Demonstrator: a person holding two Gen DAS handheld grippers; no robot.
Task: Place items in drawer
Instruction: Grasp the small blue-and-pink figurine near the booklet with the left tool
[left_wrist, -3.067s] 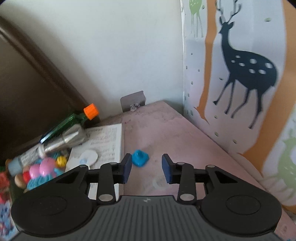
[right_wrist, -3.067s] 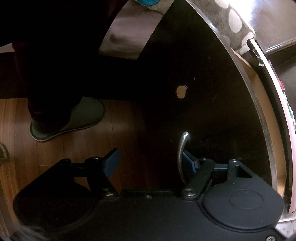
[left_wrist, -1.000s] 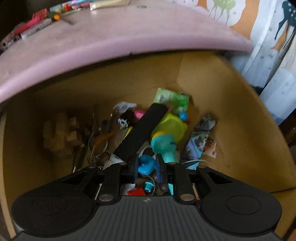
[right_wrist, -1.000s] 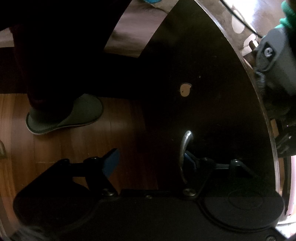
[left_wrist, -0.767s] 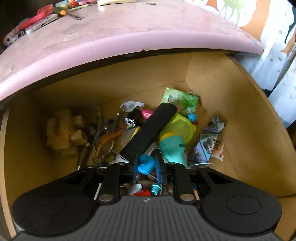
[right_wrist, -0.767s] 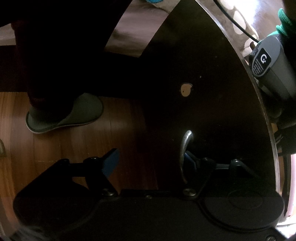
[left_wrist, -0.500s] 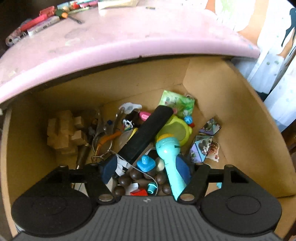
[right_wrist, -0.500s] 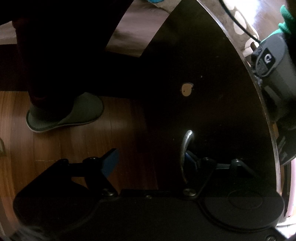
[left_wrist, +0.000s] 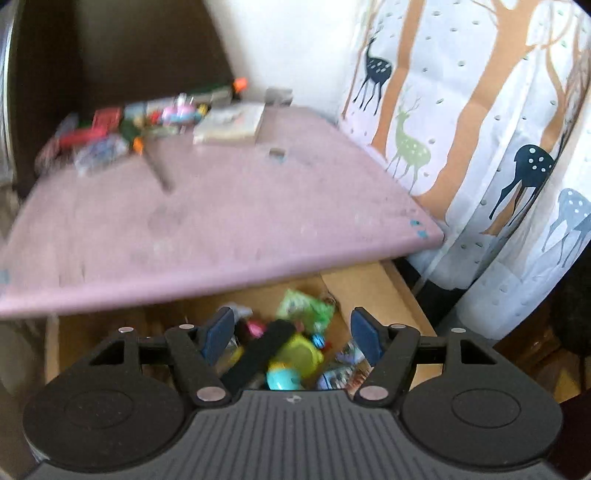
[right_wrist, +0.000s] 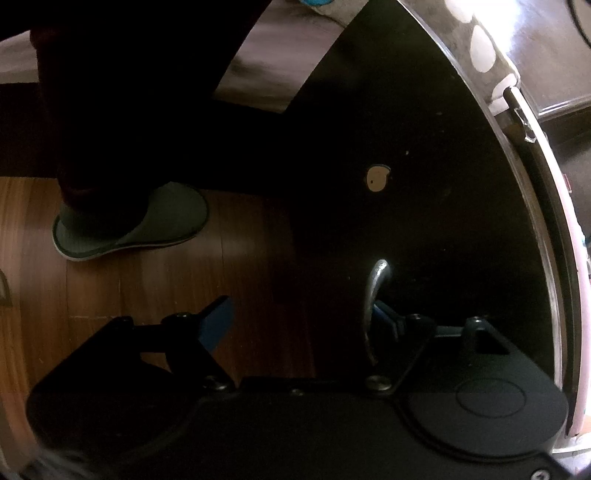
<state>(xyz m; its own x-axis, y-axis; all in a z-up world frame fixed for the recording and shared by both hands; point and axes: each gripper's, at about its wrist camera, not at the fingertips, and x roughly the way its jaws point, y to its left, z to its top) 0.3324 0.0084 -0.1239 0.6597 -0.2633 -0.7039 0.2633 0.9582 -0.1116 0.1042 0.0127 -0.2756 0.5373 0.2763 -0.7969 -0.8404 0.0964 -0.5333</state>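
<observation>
**Between items: empty hand over the open drawer, handle held**

Deer-print curtains (left_wrist: 480, 147) hang to the right of a worn pink table (left_wrist: 229, 221), and under its front edge the drawer (left_wrist: 373, 291) stands pulled out. It is already crowded: a long black bar (left_wrist: 258, 354), a yellow-green toy (left_wrist: 299, 352), a turquoise piece (left_wrist: 282, 380), a green packet (left_wrist: 306, 310) and some picture cards (left_wrist: 340, 373) lie heaped together, blurred here. More things wait at the far left of the tabletop: a jumble of small coloured items (left_wrist: 122, 129), a booklet (left_wrist: 232, 123) and an orange-capped bottle (left_wrist: 225, 88).

Poised above the drawer's front, the left gripper (left_wrist: 291, 334) has its jaws spread wide with nothing between them. The right gripper (right_wrist: 303, 325) is also spread, with one blue pad tucked behind the metal handle (right_wrist: 375, 306) on the dark drawer front (right_wrist: 424, 184) and the other well clear over the wood floor (right_wrist: 147, 295), near a grey slipper (right_wrist: 133, 225). It hooks the handle without clamping it.

By the look of it, the step in hand is the trip to fetch another item. That calls for carrying the left gripper across to the pile, choosing one piece that stands free of its neighbours, and closing on it squarely. Meanwhile the right hand needs only to keep the drawer out.
</observation>
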